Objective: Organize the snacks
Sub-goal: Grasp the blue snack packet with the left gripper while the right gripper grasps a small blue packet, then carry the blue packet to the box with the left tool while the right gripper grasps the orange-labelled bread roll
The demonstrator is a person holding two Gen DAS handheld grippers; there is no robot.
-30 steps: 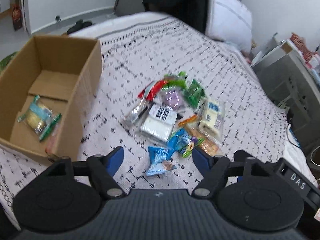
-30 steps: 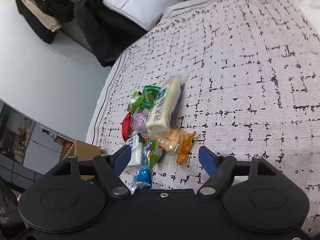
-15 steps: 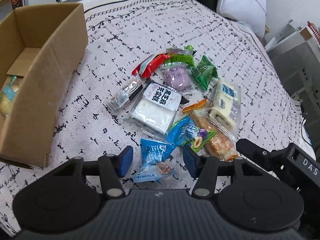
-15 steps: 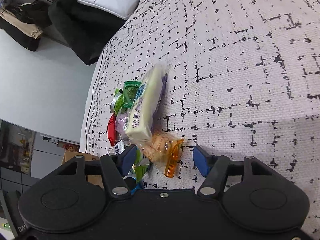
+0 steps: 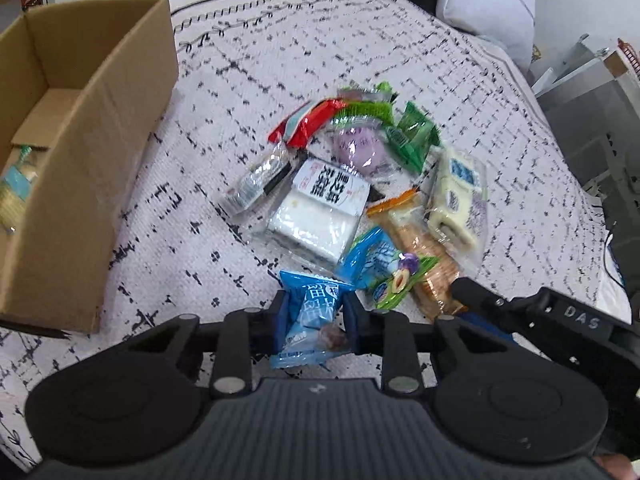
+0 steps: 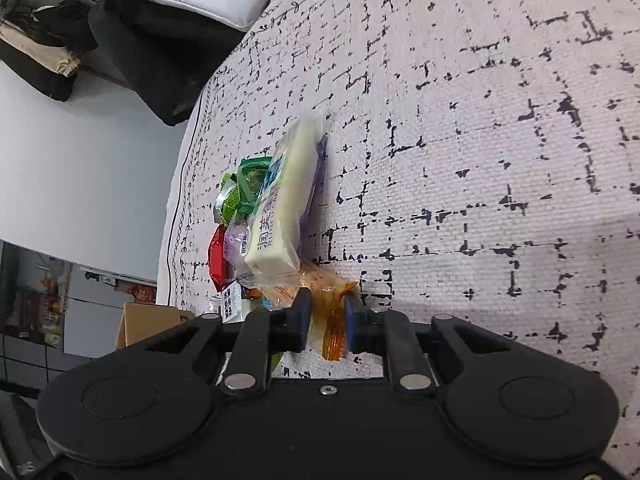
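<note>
My left gripper [image 5: 314, 318] is closing on the blue snack [image 5: 310, 316]; my right gripper [image 6: 326, 322] pinches the orange snack [image 6: 328, 320]. The box [image 5: 100, 128] lies left.

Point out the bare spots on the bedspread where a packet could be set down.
Free: the strip of bedspread between the cardboard box and the snack pile, and the wide stretch beyond the cream cake pack in the right wrist view. Crowded: the pile itself, where both grippers work.
</note>
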